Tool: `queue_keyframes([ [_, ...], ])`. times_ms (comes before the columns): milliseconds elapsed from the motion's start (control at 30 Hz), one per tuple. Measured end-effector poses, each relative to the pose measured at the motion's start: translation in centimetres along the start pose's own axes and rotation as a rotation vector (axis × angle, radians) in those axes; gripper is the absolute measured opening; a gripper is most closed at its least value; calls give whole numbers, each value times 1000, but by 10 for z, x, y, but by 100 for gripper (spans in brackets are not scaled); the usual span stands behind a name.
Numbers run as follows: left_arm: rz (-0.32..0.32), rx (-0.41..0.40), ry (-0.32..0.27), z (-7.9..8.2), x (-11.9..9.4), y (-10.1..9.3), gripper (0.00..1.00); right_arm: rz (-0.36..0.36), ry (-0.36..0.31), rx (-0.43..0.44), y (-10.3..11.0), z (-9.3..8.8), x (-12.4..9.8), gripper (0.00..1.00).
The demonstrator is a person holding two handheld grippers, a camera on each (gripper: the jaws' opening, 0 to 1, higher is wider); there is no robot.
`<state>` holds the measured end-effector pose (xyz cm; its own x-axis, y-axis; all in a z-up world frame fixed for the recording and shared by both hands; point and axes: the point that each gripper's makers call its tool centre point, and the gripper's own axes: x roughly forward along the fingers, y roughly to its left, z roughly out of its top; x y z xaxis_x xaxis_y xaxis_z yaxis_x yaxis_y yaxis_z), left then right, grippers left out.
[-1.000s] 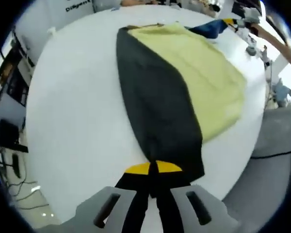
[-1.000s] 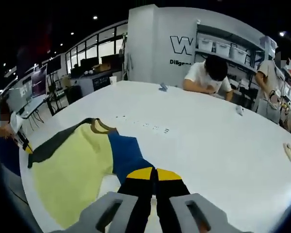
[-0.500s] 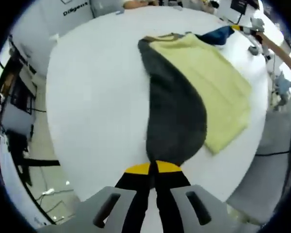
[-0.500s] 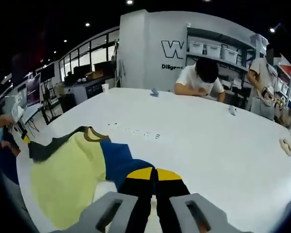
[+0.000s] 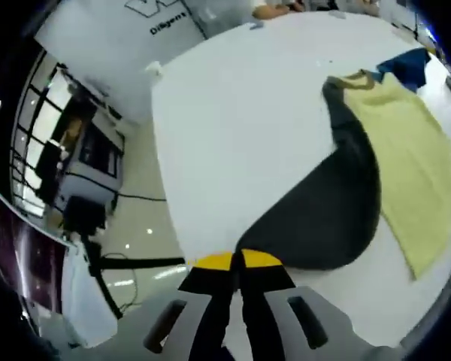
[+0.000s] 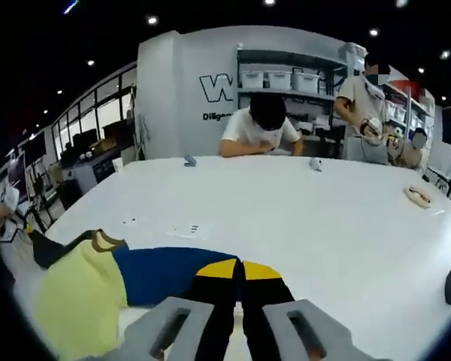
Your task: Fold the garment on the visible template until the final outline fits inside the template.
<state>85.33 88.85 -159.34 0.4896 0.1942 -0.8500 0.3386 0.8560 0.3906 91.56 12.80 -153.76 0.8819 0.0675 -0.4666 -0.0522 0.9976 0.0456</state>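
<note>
Both tongs are closed on sleeves: left gripper (image 5: 237,263) on the dark one (image 5: 323,218), right gripper (image 6: 239,272) on the blue one (image 6: 169,272). The shirt (image 5: 410,162) lies spread (no template seen), so folding seems barely begun.

Tool (image 6: 237,272) apparently pinching blue sleeve (image 6: 165,272)

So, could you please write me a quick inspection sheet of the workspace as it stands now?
Surface: white table, round-edged.
Job's things: garment, yellow body flat; dark sleeve and blue sleeve each pulled outward. Template: cannot make one out.
Clutter: small items near the table's far edge; paper slips.
Grippers: left gripper shut on the dark sleeve; right gripper shut on the blue sleeve.
Cables: some on the floor.
Surroundings: two people at the far side; shelving.
</note>
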Motion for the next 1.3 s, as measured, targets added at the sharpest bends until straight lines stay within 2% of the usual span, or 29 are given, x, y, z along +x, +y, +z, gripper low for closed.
queue_keyframes([
  [100, -5, -15, -5, 2, 0, -2, 6, -32, 47, -41, -19, -6, 7, 0],
  [133, -3, -15, 1, 5, 6, 4, 6, -35, 50, -49, -22, -7, 9, 0],
  [233, 48, 66, 46, 7, 21, 28, 6, -46, 64, -58, -28, -8, 12, 0],
  [333, 72, 97, 85, -1, 20, 34, 6, -61, 100, -92, -38, -13, 20, 0],
  [433, 67, 78, 112, -7, 33, 44, 6, -71, 112, -99, -46, -15, 28, 0],
  [467, 78, 73, 132, -6, 29, 44, 6, -77, 119, -91, -50, -15, 31, 0],
  [633, 79, 37, 175, -21, 42, 55, 6, -94, 150, -109, -50, -20, 28, 0],
  [667, 95, 97, 198, -24, 42, 59, 6, -92, 156, -102, -48, -22, 29, 0],
  [700, 110, 134, 195, -23, 43, 60, 7, -91, 165, -93, -48, -24, 29, 0],
  [767, 103, 122, 164, -18, 37, 51, 8, -78, 174, -109, -45, -27, 31, 0],
  [833, 57, 95, 114, -11, 43, 45, 13, -53, 176, -114, -44, -30, 36, 0],
  [867, 31, 64, 98, -9, 41, 37, 17, -50, 174, -111, -44, -30, 37, 0],
  [900, 38, 50, 93, -10, 35, 33, 24, -38, 175, -108, -44, -28, 37, 0],
  [933, 23, 46, 76, -9, 39, 30, 29, -26, 178, -100, -42, -29, 37, 0],
  [967, -13, 24, 27, -2, 38, 21, 34, -9, 182, -90, -41, -30, 38, 1],
  [1000, -26, -44, -36, 7, 34, 16, 39, -3, 183, -87, -40, -30, 38, 5],
  [1033, -52, -102, -114, 19, 28, 8, 41, 2, 185, -91, -38, -31, 36, 7],
  [1067, -82, -156, -164, 27, 19, -2, 42, 7, 188, -95, -37, -32, 35, 8],
  [1100, -101, -171, -188, 30, 15, -7, 41, 12, 194, -99, -37, -33, 34, 9],
  [1167, -119, -123, -248, 44, 11, -13, 43, 18, 196, -100, -36, -33, 31, 9],
  [1267, -121, -94, -261, 40, 9, -17, 50, 31, 191, -92, -30, -32, 24, 12],
  [1300, -144, -47, -291, 45, 9, -24, 52, 37, 192, -87, -27, -31, 23, 13],
])
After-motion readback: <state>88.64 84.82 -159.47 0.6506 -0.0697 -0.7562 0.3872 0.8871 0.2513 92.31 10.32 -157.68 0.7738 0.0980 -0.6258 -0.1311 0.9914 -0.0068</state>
